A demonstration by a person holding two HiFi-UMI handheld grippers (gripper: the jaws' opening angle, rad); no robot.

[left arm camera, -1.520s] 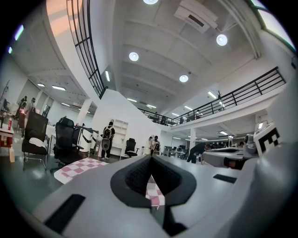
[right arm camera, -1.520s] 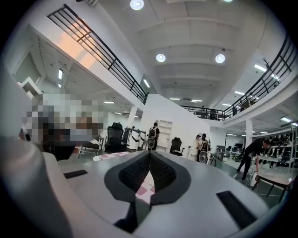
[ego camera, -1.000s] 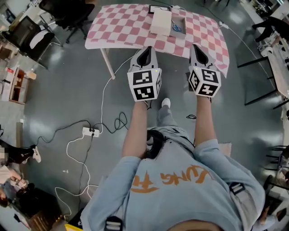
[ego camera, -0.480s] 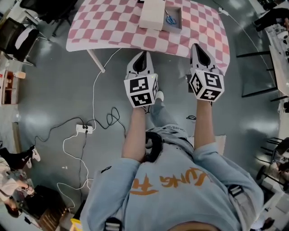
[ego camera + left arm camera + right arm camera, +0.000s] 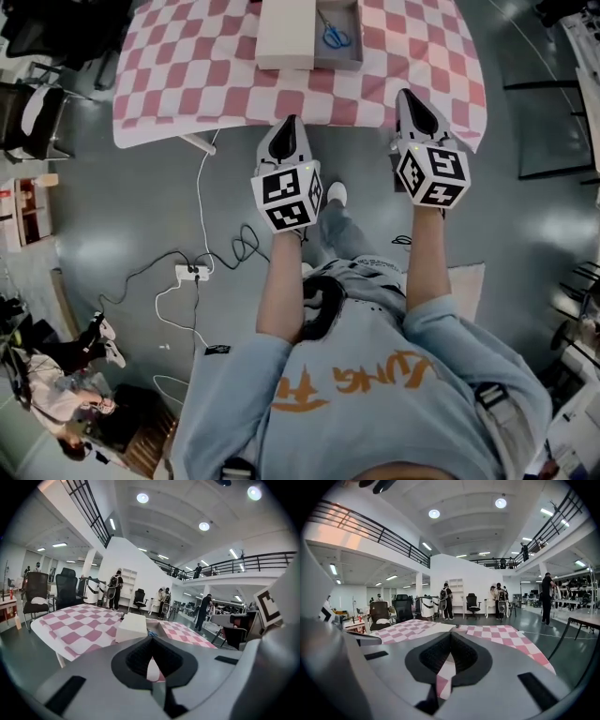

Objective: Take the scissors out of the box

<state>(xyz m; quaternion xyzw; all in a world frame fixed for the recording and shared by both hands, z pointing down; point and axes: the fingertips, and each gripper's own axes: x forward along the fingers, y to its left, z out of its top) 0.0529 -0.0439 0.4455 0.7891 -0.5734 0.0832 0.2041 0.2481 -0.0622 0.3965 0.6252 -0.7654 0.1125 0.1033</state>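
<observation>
Grippers, left and right, are both shut and empty at the table's near edge in the head view. The scissors lie in the box well ahead, roughly between them. Left gripper view has closed jaws with the box straight ahead, and right gripper view has closed jaws with just checkered table ahead.

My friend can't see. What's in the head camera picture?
A person holds the left gripper and right gripper, both shut and empty, short of a pink checked table. Blue scissors lie in an open box on it, beside a white lid.
</observation>
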